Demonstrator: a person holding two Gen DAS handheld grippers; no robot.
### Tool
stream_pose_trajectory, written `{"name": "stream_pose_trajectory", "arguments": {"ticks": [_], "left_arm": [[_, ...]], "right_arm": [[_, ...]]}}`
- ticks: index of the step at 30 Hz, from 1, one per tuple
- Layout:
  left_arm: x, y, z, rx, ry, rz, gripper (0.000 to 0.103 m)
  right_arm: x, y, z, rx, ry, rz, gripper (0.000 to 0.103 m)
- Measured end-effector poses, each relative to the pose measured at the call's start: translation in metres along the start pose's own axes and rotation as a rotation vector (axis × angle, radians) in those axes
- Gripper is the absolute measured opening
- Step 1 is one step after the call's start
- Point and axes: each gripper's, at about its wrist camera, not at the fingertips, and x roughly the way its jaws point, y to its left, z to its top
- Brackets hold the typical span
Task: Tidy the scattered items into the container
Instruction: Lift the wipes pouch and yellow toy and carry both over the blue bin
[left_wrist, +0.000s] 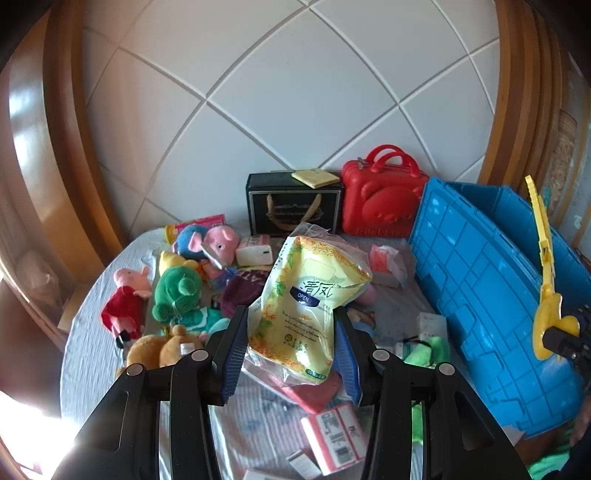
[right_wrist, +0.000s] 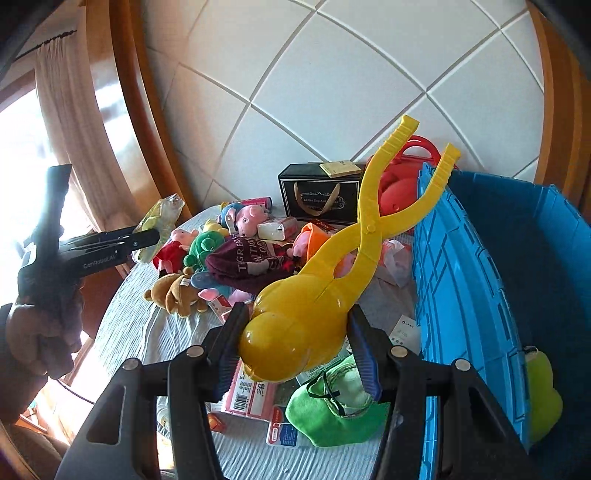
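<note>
The blue container (right_wrist: 480, 295) stood open on your right, against the cluttered bed (left_wrist: 92, 332), with a green plush (right_wrist: 541, 395) already inside. Your right tongs (right_wrist: 299, 347) were clamped on the round head of the yellow snowball maker (right_wrist: 314, 306), held up just beside the container's wall. Your left tongs (left_wrist: 291, 354) were gripping the yellow tissue pack (left_wrist: 306, 295), lifted above the scattered toys and boxes.
</note>
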Motion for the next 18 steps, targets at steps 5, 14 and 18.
{"name": "stream_pose_trajectory", "arguments": {"ticks": [5,14,18], "left_arm": [[0.001,-0.047,0.022,0.041,-0.027,-0.036,0.043],[0.002,-0.134,0.054,0.114,-0.064,-0.141,0.043],[0.006,-0.175,0.07,0.156,-0.078,-0.198,0.043]], "right_arm": [[-0.02,-0.029,0.003,0.01,-0.03,-0.017,0.052],[-0.052,-0.08,0.009,0.041,-0.072,-0.066,0.052],[-0.063,-0.1,0.005,0.066,-0.078,-0.1,0.052]]}}
